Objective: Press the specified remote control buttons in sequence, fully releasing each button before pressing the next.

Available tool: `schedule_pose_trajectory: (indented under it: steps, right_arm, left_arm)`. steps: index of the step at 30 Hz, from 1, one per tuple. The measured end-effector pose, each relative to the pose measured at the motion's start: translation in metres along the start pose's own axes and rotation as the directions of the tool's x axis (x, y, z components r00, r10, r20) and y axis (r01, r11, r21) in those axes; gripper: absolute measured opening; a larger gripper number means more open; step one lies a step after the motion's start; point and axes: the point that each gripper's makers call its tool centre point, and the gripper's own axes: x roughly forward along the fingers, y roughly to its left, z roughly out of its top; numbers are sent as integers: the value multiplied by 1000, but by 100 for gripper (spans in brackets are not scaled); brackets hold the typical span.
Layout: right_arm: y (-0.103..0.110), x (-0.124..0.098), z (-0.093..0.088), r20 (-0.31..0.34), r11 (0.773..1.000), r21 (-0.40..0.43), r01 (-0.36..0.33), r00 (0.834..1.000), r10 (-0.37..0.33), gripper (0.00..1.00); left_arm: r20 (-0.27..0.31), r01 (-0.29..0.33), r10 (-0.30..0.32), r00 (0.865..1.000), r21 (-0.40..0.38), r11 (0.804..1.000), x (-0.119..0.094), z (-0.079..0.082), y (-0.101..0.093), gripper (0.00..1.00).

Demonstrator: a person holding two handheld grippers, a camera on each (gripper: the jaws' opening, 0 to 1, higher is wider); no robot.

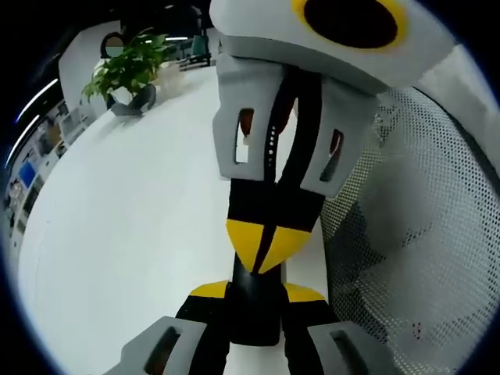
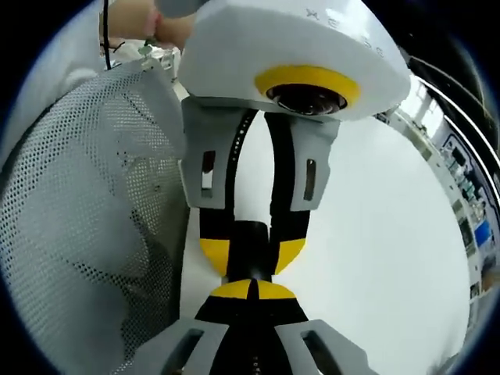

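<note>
Nearest in the left gripper view, left gripper (image 1: pixel 255 293) with its yellow-tipped fingers pinching a narrow black remote (image 1: pixel 254 312) from both sides, seemingly seen end-on and held clear of the tabletop, probably to steady it as a backstop for the pressing; buttons themselves not legible from here; directly ahead and head-on, right gripper (image 1: pixel 266 244) with fingers pressed together into a single blunt point, a sensible shape for poking one button without catching its neighbours; that point at or right against the remote's upper face, though contact or a small gap cannot be told, so hard to judge whether a press is under way or just released; same meeting confirmed from the right gripper view, own tips joined, opposite pair spread round the black body; beneath and beyond, plain white tabletop (image 1: pixel 141 219); off to one side, perforated mesh chair back (image 1: pixel 422 234); farthest, a potted plant (image 1: pixel 129 70) at the tabletop's far end.
</note>
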Motion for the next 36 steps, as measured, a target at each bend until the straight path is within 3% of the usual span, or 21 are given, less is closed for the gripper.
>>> schedule_pose_trajectory:
  steps: [6, 11, 13, 14, 16, 19, 25, 29, 36]
  right_arm:
    - [-1, 1, 0, 7, 999, -7, 37, 999, -37, 0]
    - [-3, 0, 1, 17, 999, 38, 21, 1000, -22, 0]
    - [-3, 0, 2, 43, 987, 159, -19, 999, 12, 0]
    - [-3, 0, 2, 55, 984, 174, -32, 998, 22, 0]
    - [-3, -1, 1, 64, 985, 167, -42, 997, 31, 0]
    - [-3, -1, 0, 63, 983, 180, -27, 998, 16, 15]
    - [-1, -2, -6, 47, 981, 191, -34, 999, 26, 25]
    - [2, -2, -17, 23, 979, 196, -47, 999, 44, 25]
    - [0, -4, -19, 26, 979, 197, -49, 999, 45, 22]
  left_arm:
    - [-4, -7, 7, 1000, -8, 1000, 1, 0, 1, 24]
    - [1, -11, 11, 1000, -14, 1000, 2, 0, 1, 24]
    - [0, -10, 10, 1000, -13, 1000, 2, 0, 1, 24]
    - [0, -11, 11, 1000, -14, 1000, 2, 0, 1, 24]
    - [2, -12, 13, 1000, -16, 1000, 2, 0, 1, 24]
    - [5, -13, 13, 1000, -19, 1000, 2, 0, 1, 24]
    - [6, -6, 6, 1000, -12, 1000, 2, 0, 1, 24]
    - [9, -5, 5, 1000, -7, 1000, 2, 0, 1, 24]
    - [-10, -6, 6, 1000, -4, 1000, 2, 1, 1, 24]
